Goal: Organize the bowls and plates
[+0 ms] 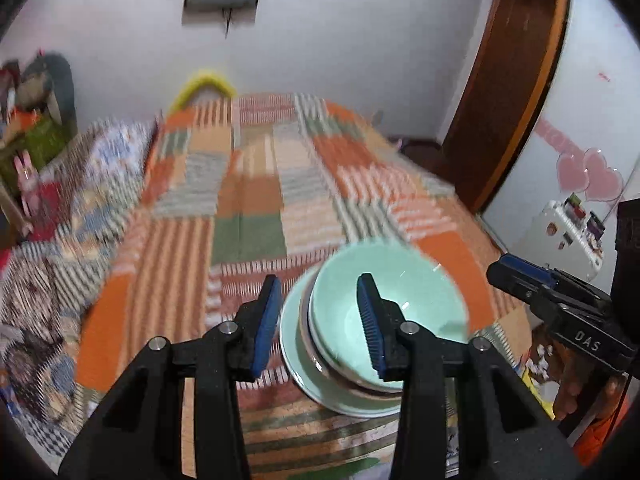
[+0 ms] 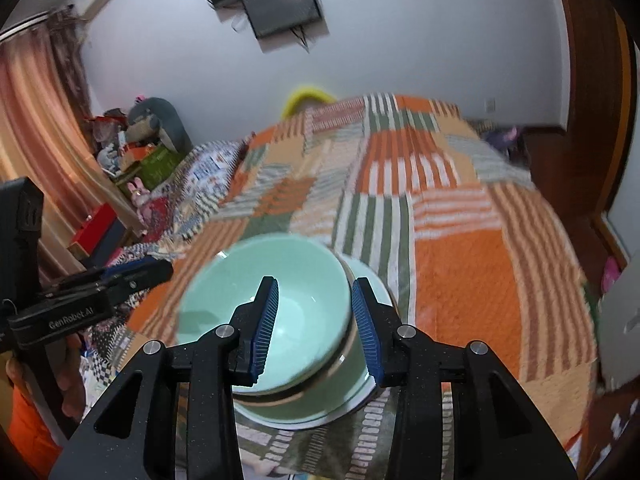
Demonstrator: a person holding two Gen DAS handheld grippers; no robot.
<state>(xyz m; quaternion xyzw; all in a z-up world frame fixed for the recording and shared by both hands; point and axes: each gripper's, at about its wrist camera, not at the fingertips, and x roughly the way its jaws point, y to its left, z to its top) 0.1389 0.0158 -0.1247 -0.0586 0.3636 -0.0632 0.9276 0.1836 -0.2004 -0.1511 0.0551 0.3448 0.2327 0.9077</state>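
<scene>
a stack of mint-green dishes sits on the bed, on the patchwork blanket near its near edge: a top bowl nested in another bowl, both resting on a pale green plate. the top bowl looks tilted rather than seated flat, leaning toward the left side of the stack. the left tool hangs just over the stack's left rim with its fingers spread wide and nothing between them. the right tool is also wide and empty, its fingers straddling the right wall of the top bowl, though both views are blurred and i cannot tell whether a pad touches the rim. the stacking seems mostly done, and the step in hand is probably settling or releasing the top bowl. to do that well, keep one tool clear while the other works, nudge the bowl at its rim until it sits level and centred, and lift away straight up so a pad does not drag it. the soft bed gives under weight, so a hard push could tip the whole stack.
</scene>
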